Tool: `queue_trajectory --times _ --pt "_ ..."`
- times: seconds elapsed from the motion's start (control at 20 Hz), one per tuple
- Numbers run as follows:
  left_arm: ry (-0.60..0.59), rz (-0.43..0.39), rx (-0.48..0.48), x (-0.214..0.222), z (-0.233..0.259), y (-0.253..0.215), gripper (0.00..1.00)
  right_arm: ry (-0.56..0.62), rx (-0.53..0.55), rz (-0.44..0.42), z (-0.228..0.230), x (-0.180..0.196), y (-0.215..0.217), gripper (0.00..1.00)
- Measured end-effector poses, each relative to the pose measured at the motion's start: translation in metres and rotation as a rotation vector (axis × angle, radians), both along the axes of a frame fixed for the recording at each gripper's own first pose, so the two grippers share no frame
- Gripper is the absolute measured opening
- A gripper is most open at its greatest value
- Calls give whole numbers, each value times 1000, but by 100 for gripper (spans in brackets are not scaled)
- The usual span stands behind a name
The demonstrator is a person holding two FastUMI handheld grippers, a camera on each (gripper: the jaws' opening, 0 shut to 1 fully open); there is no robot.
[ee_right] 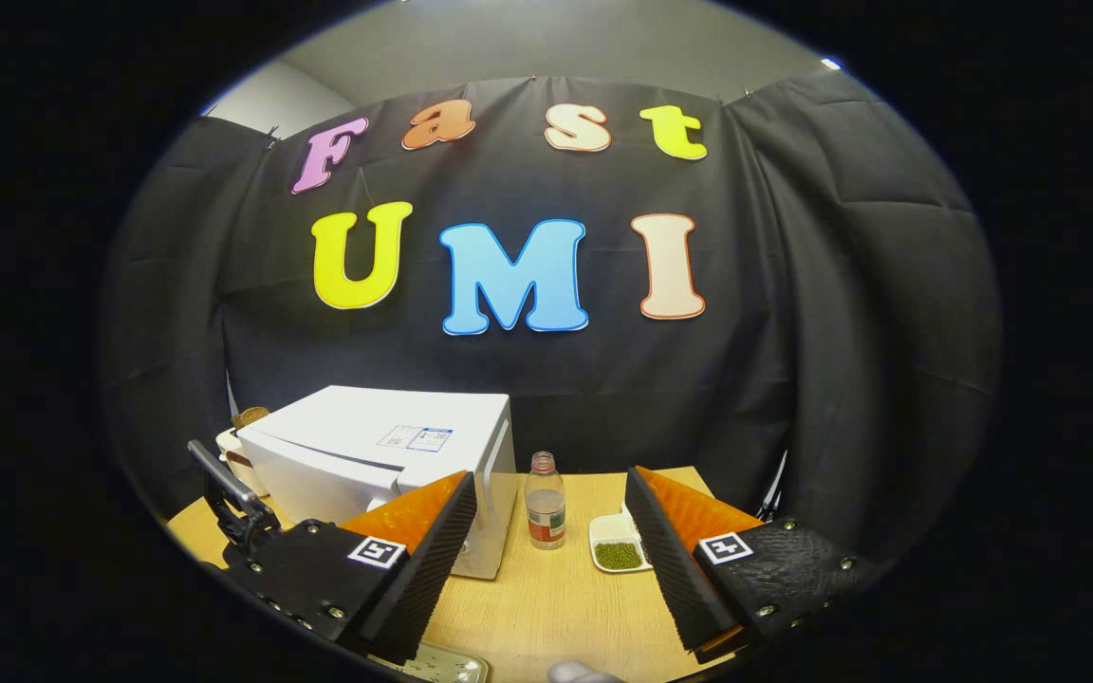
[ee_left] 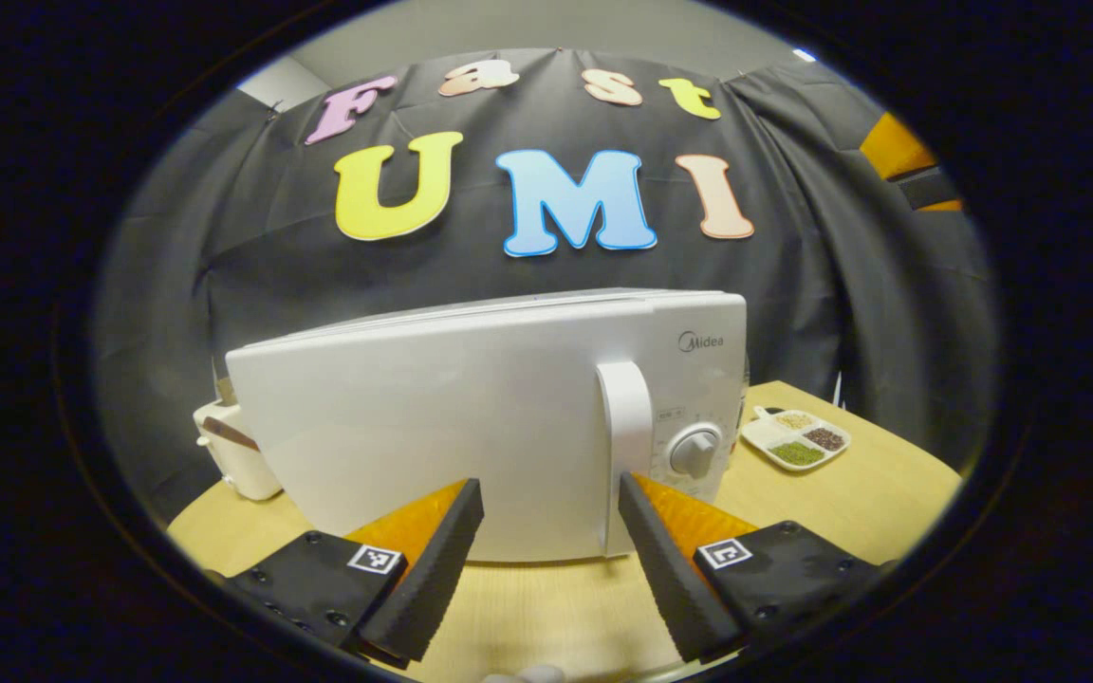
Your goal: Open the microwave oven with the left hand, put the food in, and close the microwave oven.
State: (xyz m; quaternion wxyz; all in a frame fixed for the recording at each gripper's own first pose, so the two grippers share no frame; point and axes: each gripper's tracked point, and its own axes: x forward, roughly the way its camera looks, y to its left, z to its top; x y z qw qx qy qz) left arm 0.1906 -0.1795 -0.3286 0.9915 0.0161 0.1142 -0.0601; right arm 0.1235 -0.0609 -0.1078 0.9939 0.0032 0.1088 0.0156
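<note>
In the left gripper view a white microwave [ee_left: 471,427] stands on the wooden table with its door shut. Its upright handle [ee_left: 624,417] is right of centre, and a round knob [ee_left: 695,451] sits beside it. My left gripper [ee_left: 548,491] is open just in front of the door and holds nothing; its right-hand fingertip lies low by the handle's foot. A white divided dish of food [ee_left: 796,438] rests to the microwave's right. The right gripper view looks from farther back at the microwave [ee_right: 385,446] and the dish [ee_right: 617,544]. My right gripper [ee_right: 551,493] is open and empty.
A clear bottle with a red-banded label [ee_right: 545,503] stands between the microwave and the dish. A white appliance [ee_left: 235,455] sits at the microwave's left rear. A dark piece of gear [ee_right: 229,507] shows low at the left. A metal object [ee_right: 437,664] lies at the table's near edge.
</note>
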Motion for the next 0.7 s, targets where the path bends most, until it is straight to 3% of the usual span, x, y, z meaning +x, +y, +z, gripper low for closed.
queue_trajectory --times 0.4,0.45,0.55,0.7 --pt "-19 24 -12 12 0 -8 100 23 -1 29 -6 2 11 96" --pt "-9 19 4 11 -3 -8 95 23 -7 34 -6 1 13 96" --pt "-9 17 2 11 -1 -8 99 25 -11 40 -7 -1 14 96" --pt "-1 16 12 5 2 -4 95 17 2 40 -2 -4 15 96"
